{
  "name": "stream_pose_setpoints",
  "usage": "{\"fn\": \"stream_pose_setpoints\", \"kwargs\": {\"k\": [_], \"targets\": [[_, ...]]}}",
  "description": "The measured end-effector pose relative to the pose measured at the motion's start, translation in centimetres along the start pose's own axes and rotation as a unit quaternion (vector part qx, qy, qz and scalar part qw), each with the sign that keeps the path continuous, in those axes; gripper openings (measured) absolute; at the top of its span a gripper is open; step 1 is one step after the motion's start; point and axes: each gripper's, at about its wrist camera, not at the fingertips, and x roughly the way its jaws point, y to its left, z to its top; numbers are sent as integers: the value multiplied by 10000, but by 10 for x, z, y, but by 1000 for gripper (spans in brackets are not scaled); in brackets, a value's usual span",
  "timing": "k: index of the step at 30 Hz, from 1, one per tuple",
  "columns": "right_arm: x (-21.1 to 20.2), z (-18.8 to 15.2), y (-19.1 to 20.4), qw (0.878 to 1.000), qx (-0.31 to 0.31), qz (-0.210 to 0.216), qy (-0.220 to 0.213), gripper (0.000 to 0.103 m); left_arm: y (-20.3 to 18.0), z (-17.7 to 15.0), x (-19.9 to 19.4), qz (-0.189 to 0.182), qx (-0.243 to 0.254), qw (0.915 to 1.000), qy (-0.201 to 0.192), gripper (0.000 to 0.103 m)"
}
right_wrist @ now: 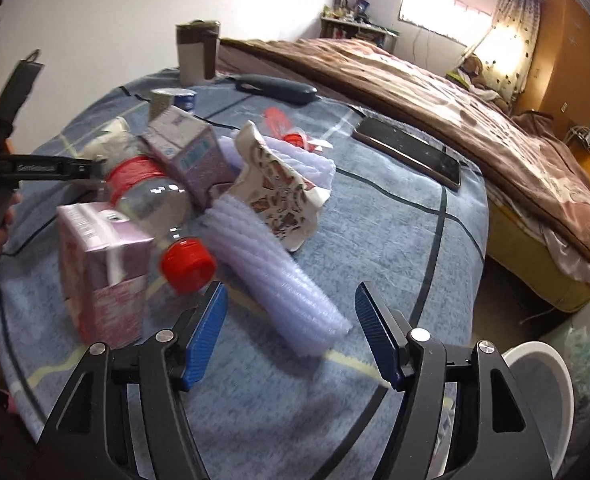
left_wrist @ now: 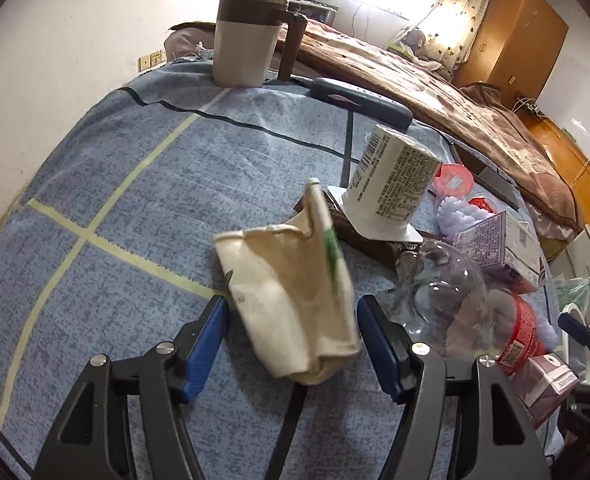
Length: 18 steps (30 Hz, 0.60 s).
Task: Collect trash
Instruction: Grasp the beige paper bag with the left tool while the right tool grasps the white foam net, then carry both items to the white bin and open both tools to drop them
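Crushed paper cup lying on the blue surface, I see it between the wide-open fingers of my left hand-held gripper, not gripped, right hand-held gripper also wide open, empty, foam roll just ahead.

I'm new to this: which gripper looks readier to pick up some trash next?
Probably the left gripper: its open fingers already straddle the crushed paper cup. The right gripper is open too, nearing the foam roll.

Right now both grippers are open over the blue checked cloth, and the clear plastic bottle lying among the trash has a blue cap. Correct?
Not quite: the clear plastic bottle's cap is red, as the right wrist view shows. The rest holds: left gripper and right gripper are both open over the blue checked cloth.
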Motion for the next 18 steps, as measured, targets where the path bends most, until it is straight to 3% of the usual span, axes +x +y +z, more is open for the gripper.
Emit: {"fn": "stream_pose_setpoints", "kwargs": {"k": [2,3,4,7,9,18], "targets": [[4,1,-2,9999,64,55,73,68,0,1,2,13,37,10000,-15,69],[6,1,-2,9999,94,43,104,60,1,1,2,7,54,10000,-37,69],[5,-1,-1,9999,106,33,111,42,2,1,1,-15,17,10000,-50,68],[4,-5,1,9998,162,69,123,30,5,1,0,-72,-3,9999,-74,60],[1,-7,5,9998,142,67,104,27,7,1,0,-130,-32,9999,-76,51],[-24,-16,2,9969,700,157,-333,24,-4,-6,-26,-67,305,9986,-417,50]]}}
